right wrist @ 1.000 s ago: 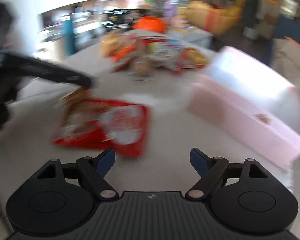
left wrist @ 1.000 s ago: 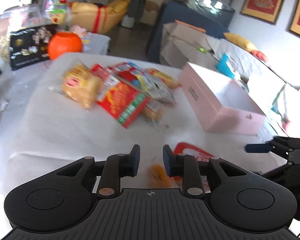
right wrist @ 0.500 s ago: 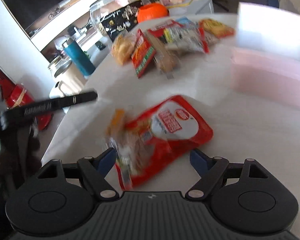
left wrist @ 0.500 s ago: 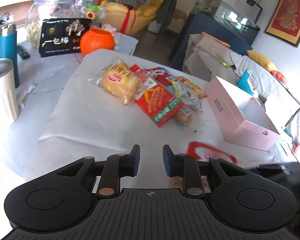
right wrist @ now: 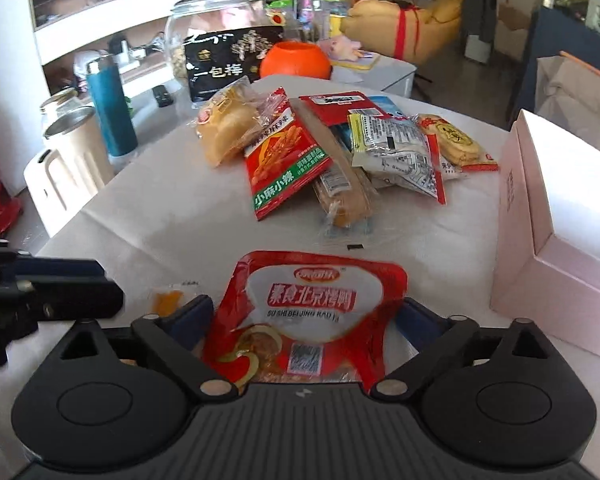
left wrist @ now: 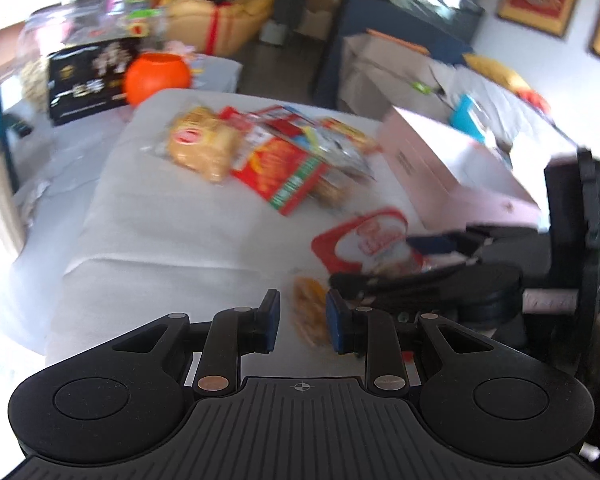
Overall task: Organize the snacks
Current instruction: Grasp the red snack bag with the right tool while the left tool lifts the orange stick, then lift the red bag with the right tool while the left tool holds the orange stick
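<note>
Your left gripper (left wrist: 299, 322) is matte black plastic: a ribbed centre plate with a small crosshair mark, a round disc housing on each side, and two link arms with copper-coloured pivot pins. Blue pads (left wrist: 336, 326) line its jaws. Your right gripper (right wrist: 304, 316) is the same build, ribbed plate, twin discs, copper pins, blue pads (right wrist: 416, 318).

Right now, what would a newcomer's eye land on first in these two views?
First, the red-and-white snack pouch lying on the white table between the opening jaws of the right gripper. Behind it, a pile of snack packets at the table's middle. The open pink box stands at the right edge, and an orange pumpkin bowl sits beyond the pile.
</note>
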`<state>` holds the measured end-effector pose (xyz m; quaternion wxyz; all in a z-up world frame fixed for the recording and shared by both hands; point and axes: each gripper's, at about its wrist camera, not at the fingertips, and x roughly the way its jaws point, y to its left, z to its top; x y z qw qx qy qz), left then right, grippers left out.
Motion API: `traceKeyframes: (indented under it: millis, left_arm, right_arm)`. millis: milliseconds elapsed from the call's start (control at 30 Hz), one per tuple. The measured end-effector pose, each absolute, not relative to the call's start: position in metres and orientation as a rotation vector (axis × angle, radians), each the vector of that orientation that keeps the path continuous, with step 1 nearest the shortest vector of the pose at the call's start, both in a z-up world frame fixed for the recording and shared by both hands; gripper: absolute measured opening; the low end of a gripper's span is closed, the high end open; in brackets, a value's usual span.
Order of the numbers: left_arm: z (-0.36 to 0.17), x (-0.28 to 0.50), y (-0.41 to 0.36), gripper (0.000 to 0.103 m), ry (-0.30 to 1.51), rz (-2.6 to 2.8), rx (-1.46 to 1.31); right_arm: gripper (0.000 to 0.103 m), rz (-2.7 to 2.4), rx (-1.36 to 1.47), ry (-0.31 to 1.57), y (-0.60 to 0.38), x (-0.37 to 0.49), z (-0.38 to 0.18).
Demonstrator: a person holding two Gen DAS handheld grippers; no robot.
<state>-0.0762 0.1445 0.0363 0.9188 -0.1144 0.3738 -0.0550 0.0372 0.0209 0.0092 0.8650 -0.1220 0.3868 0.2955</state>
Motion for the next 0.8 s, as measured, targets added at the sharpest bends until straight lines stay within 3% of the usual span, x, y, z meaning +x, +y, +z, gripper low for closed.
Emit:
traceKeyframes:
  millis: [400,533,667,800]
  left_arm:
    - [0.019,-0.037,0.103,0.032,0.831,-0.086,-0.151]
    - [0.018,-0.028,0.073,0.032,0.845,-0.186,-0.112]
    - [0.015,-0.032,0.038,0.032,0.838,-0.245,0.005]
    - [0.012,-0.035,0.03,0.032,0.824,-0.24,0.034]
  right_arm:
    - [0.085,0.425,-0.181,0.794,-0.113,0.009,0.01]
    - [0.09,0.408,-0.125,0.799,-0.14,0.006,0.005]
    - [0.103,0.376,-0.121,0.793,-0.141,0.005,-0.001]
    - [0.103,0.376,-0.124,0.806,-0.14,0.007,-0.001]
